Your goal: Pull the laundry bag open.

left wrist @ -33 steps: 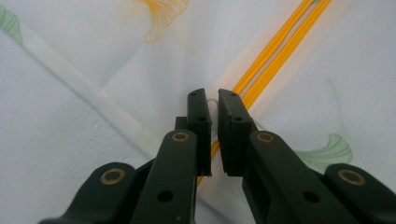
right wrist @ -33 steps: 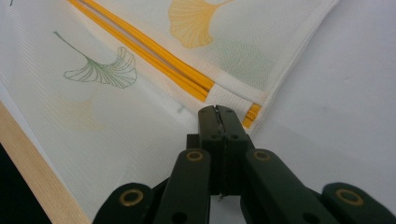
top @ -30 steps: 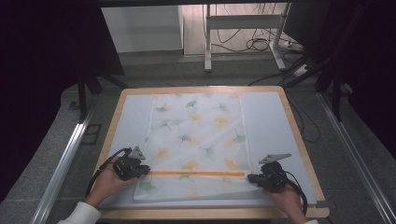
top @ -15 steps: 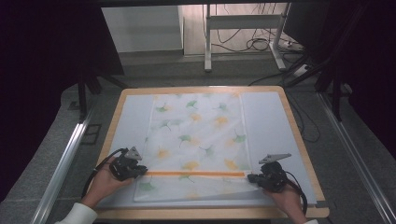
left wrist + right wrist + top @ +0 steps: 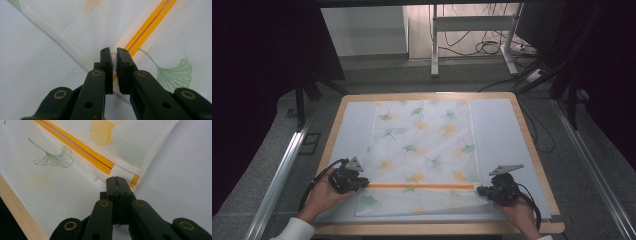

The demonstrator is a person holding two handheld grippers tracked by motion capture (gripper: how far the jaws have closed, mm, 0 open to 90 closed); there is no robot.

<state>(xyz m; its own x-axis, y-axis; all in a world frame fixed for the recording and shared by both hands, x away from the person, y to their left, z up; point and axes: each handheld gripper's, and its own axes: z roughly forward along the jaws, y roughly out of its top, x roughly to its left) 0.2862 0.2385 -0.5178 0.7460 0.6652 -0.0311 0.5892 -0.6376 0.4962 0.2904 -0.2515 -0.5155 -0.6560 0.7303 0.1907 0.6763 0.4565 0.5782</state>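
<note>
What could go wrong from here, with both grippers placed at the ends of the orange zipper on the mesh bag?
1. The left gripper has a white ring between its narrow-set jaws; the ring is small and might slip out.
2. The right gripper is shut at the orange zipper end near the bag's edge; a weak hold may let the mesh bag slide and bunch on the white mat.

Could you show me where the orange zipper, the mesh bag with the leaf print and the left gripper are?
Orange zipper [image 5: 419, 186]: high view, middle of its length.
White mesh bag with ginkgo-leaf print [image 5: 424, 137]: high view, centre of the fabric.
Left gripper [image 5: 113, 58]: left gripper view, between its two black fingertips.
</note>
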